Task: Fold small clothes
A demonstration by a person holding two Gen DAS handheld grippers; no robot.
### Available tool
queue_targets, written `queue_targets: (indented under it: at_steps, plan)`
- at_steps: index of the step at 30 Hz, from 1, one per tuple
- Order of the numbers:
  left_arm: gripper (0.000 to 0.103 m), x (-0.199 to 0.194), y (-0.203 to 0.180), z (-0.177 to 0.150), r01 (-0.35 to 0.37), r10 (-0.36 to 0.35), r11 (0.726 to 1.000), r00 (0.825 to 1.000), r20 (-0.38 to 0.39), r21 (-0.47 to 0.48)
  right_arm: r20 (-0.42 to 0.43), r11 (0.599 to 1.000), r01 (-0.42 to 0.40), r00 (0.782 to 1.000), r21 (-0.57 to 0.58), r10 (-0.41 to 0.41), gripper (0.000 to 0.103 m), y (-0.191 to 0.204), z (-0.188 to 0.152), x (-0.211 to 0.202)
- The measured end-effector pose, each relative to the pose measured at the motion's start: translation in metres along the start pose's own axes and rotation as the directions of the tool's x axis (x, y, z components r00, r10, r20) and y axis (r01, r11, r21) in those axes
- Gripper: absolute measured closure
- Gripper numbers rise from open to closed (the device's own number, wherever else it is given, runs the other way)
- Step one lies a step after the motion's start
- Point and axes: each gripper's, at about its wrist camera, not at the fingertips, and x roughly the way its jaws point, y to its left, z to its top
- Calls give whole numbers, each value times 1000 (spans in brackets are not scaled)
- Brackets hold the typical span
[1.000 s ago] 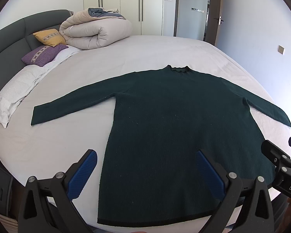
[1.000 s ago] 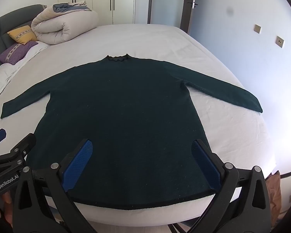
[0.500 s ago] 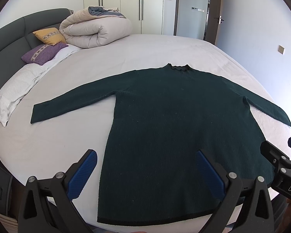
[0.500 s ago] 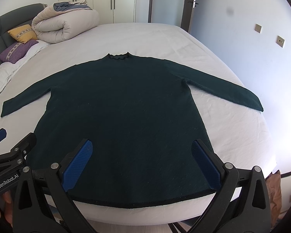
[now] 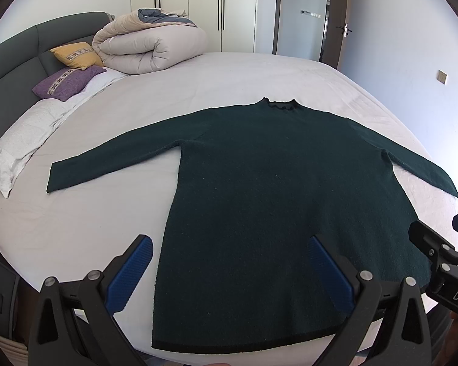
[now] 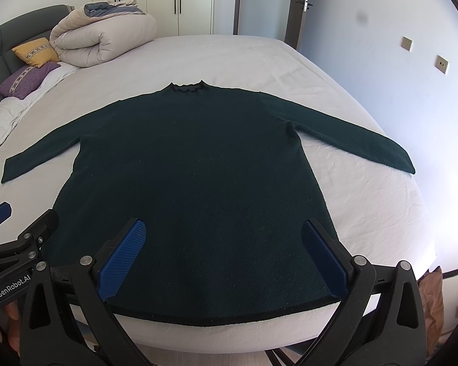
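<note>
A dark green long-sleeved sweater [image 5: 268, 189] lies flat on the white bed [image 5: 235, 79], collar away from me, both sleeves spread out; it also shows in the right wrist view [image 6: 195, 167]. My left gripper [image 5: 229, 256] is open and empty above the hem's left part. My right gripper [image 6: 223, 244] is open and empty above the hem's right part. Each gripper shows at the edge of the other's view, the right gripper [image 5: 442, 259] and the left gripper [image 6: 15, 244]. Neither touches the sweater.
A rolled beige duvet [image 5: 149, 45], a yellow pillow [image 5: 76, 55] and a purple pillow [image 5: 64, 82] lie at the far left by the dark headboard [image 5: 15, 48]. White wardrobes [image 5: 198, 6] and a door [image 5: 336, 15] stand behind. The bed's near edge runs just below the hem.
Both grippers have drifted slightly, so the sweater sits a little higher in both views. Both grippers stay open. The sweater has not moved.
</note>
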Motion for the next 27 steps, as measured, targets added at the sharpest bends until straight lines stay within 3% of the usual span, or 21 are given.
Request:
queue_targets:
  at_steps: [27]
  plan:
    - [0,3,-2,-4,8,-8,1000,1000,-7,1,-4,1000,-1,1000,0,1,0,2,-2,1]
